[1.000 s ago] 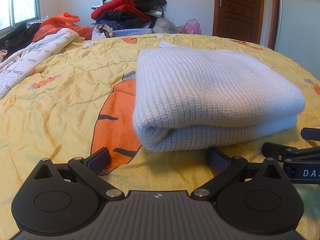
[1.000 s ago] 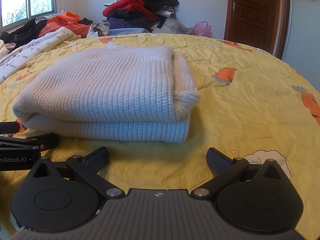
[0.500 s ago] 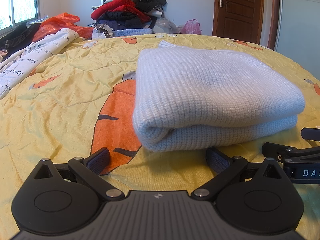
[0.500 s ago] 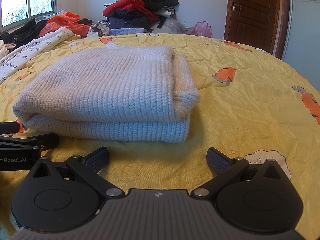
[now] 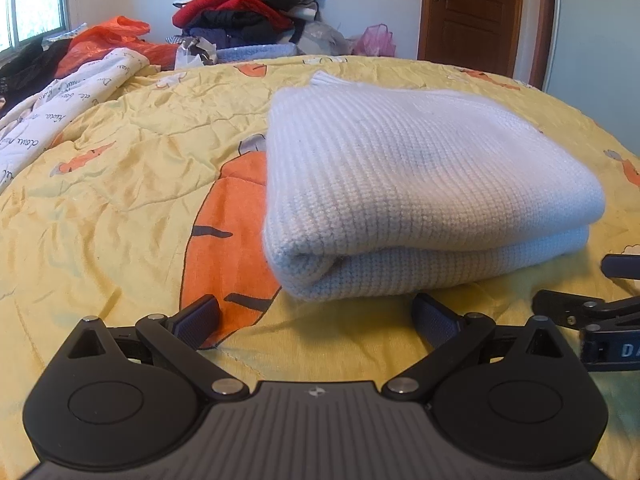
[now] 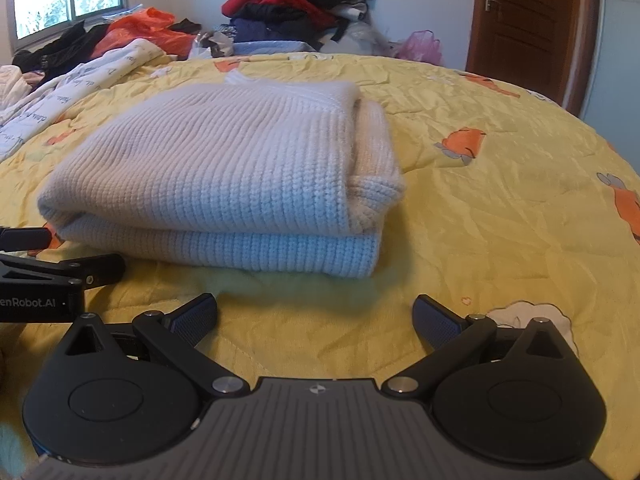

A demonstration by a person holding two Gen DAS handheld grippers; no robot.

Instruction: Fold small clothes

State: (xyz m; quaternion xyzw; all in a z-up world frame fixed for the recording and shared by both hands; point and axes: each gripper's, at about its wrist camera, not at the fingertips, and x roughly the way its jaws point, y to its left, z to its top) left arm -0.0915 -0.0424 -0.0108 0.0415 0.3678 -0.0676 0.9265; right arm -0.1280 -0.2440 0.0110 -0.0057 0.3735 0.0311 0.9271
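Observation:
A white knitted sweater point(image 5: 416, 184) lies folded in a thick rectangle on the yellow quilt point(image 5: 120, 200); it also shows in the right wrist view point(image 6: 224, 184). My left gripper point(image 5: 316, 316) is open and empty, resting low just in front of the sweater's near left corner. My right gripper point(image 6: 316, 314) is open and empty, just in front of the sweater's near right corner. Each gripper shows at the edge of the other's view: the right gripper point(image 5: 600, 312) and the left gripper point(image 6: 48, 272). Neither touches the sweater.
A pile of red, black and dark clothes point(image 5: 248, 8) is heaped at the far side of the bed. An orange garment point(image 5: 116, 38) and a white printed blanket point(image 5: 60, 108) lie at the far left. A brown door point(image 5: 472, 12) stands at the back right.

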